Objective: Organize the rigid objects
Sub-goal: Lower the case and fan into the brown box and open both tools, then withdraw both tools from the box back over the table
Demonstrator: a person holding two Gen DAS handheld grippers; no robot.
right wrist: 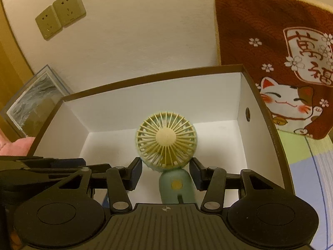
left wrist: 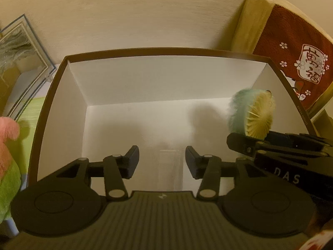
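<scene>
The right gripper carries one small handheld fan, its pale green handle between the fingers and its round cream grille forward, over the open box; whether the pads actually press the handle I cannot tell, as a gap shows on each side. The fan probably hangs here so it can be lowered onto the bare white floor of the box, which holds nothing else. The left gripper hovers just beside it over the same box, jaws spread and empty, perhaps waiting to steady the box. Count: one fan, one box, two grippers.
</scene>
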